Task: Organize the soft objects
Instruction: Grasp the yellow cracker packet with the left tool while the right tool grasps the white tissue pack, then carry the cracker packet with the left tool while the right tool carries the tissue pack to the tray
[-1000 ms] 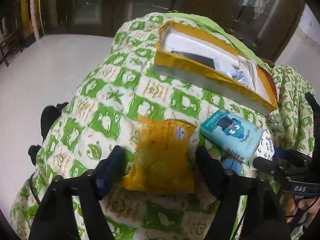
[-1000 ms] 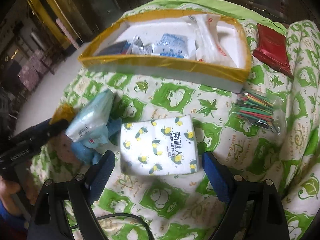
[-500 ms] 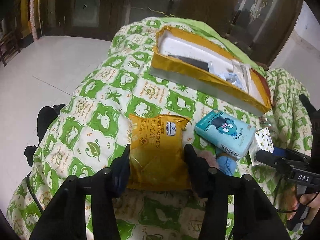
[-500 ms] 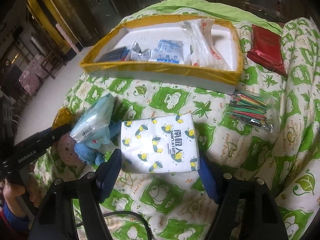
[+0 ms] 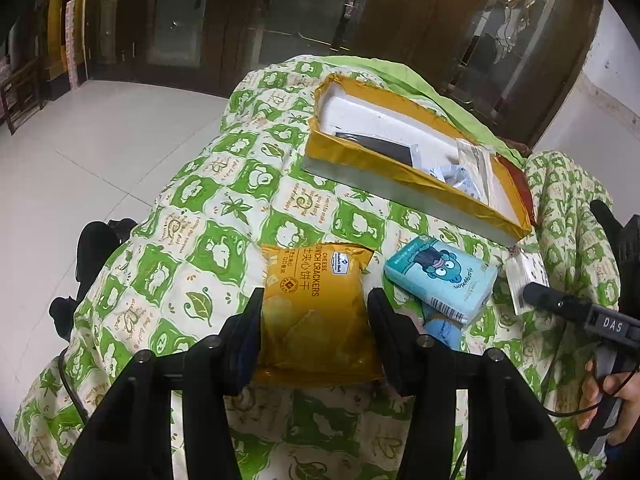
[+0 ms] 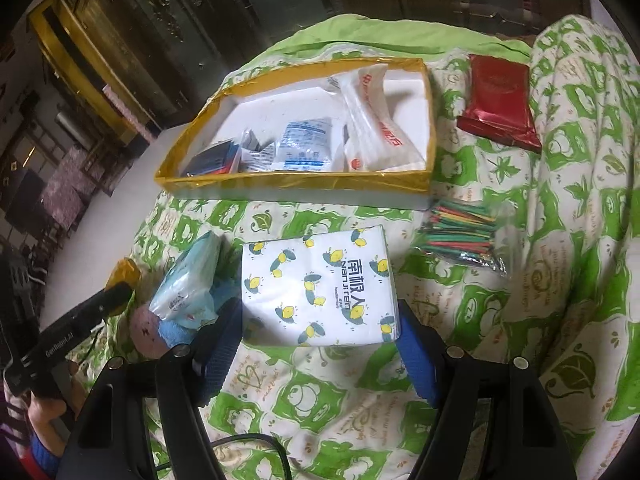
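- Left wrist view: left tongs [image 5: 314, 320] partly closed, both pads pressed on the sides of the yellow cracker bag [image 5: 316, 312]; bag looks gripped near its lower half, lying on the green quilt [image 5: 224, 208].
- Same view: blue tissue pack [image 5: 442, 278] sits just right of the bag, propped on a small plush toy [image 5: 440, 330]; yellow-rimmed box [image 5: 404, 184] is farther back, already holding a few packets.
- Right tongs' handle with a hand [image 5: 608, 392] on it shows at the right edge.
- Right wrist view: right tongs [image 6: 320, 340] about half open, blue pads against both sides of the white napkin pack [image 6: 320, 286]; looks clamped, pack resting on the quilt or barely raised, cannot tell which.
- Same view: box lies beyond the pack, well apart; coloured sticks bag [image 6: 460, 236] to its right, red pouch [image 6: 498, 104] past the box corner.
- Step in hand, by judgement: both items gripped, next comes lift and carry to the box.
- To do it well: keep squeeze light on the crackers, they crush easily; lift straight up before travelling so the bag clears the tissue pack.
- Napkin pack is wide and squashy, may sag or slip; hold level, lower into a free part of the box, release only once resting.
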Tool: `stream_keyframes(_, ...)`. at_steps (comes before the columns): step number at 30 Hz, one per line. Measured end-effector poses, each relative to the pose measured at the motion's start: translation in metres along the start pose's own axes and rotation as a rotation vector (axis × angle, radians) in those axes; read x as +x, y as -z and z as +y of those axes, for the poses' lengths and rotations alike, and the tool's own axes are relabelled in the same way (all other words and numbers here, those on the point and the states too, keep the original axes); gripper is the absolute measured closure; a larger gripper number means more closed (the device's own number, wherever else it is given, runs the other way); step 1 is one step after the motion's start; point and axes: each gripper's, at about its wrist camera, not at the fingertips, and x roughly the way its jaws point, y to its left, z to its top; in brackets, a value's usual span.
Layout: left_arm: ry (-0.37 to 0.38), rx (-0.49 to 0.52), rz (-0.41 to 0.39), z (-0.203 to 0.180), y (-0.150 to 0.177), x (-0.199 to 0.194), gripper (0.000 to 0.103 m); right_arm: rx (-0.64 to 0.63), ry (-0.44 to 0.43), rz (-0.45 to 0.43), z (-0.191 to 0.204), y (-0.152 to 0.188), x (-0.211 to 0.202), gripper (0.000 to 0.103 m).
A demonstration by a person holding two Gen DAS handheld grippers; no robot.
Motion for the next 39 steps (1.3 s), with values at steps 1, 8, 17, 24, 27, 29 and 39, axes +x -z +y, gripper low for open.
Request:
stream_keyframes(1,0.001,0.003,0.000,-0.001,0.000,0.000,0.053,0.003,-0.002,0.001,0.000,0.000,0.000,0.025)
stream_keyframes(8,0.011,0.005,0.000,-0.003,0.001,-0.001,0.053,-0.002,-0.001,-0.008,0.001,0.000,-0.001,0.025)
stream_keyframes(17,0.013,0.004,0.008,-0.006,0.005,0.002,0.053,-0.013,-0.002,-0.024,0.004,-0.001,-0.006,0.025)
stream_keyframes(24,0.038,0.026,0.008,-0.019,0.001,0.001,0.053,-0.011,-0.009,-0.048,0.003,-0.006,-0.014,0.025)
stream_keyframes(27,0.046,0.030,0.004,-0.021,-0.005,-0.002,0.053,-0.005,-0.014,-0.057,0.002,-0.011,-0.019,0.025)
stream_keyframes(29,0.050,0.033,0.000,-0.023,-0.011,-0.005,0.053,-0.004,-0.020,-0.067,0.002,-0.016,-0.025,0.025)
stream_keyframes(39,0.077,0.092,-0.011,-0.046,-0.054,-0.011,0.053,-0.036,-0.012,-0.049,0.006,-0.039,-0.030,0.025)
